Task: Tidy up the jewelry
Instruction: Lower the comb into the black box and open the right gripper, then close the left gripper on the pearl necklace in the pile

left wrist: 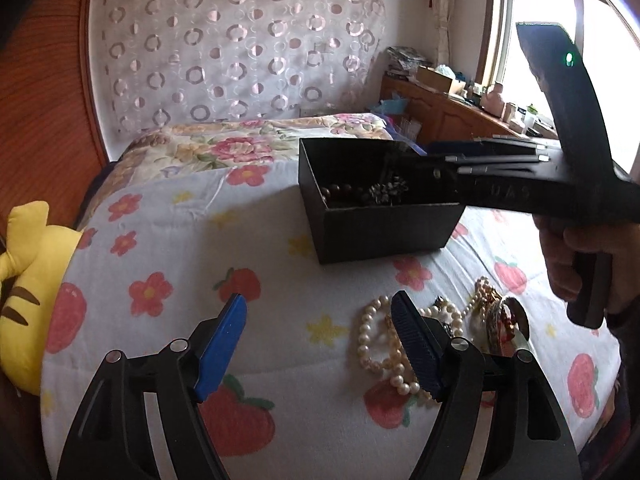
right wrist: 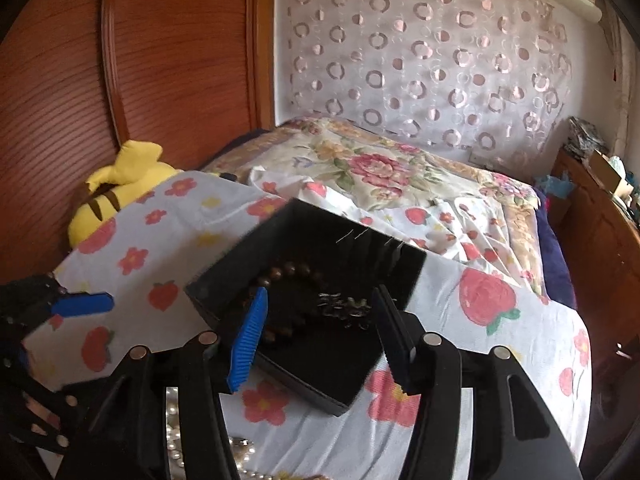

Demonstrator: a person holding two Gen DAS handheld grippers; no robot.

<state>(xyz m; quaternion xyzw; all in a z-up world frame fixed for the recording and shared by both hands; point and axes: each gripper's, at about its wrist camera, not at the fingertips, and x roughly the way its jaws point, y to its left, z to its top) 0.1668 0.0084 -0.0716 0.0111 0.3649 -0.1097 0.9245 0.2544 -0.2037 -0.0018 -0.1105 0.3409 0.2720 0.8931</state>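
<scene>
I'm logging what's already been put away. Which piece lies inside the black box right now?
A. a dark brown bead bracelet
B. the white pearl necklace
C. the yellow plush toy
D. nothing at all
A: the dark brown bead bracelet lies inside the black box, while the pearl necklace is on the sheet outside it.

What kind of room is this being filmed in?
Most likely a bedroom in someone's home. The work happens on a bed covered with a strawberry-print sheet, a yellow plush toy lies at its edge, and a floral quilt is spread further back, below a sheer curtain.
</scene>
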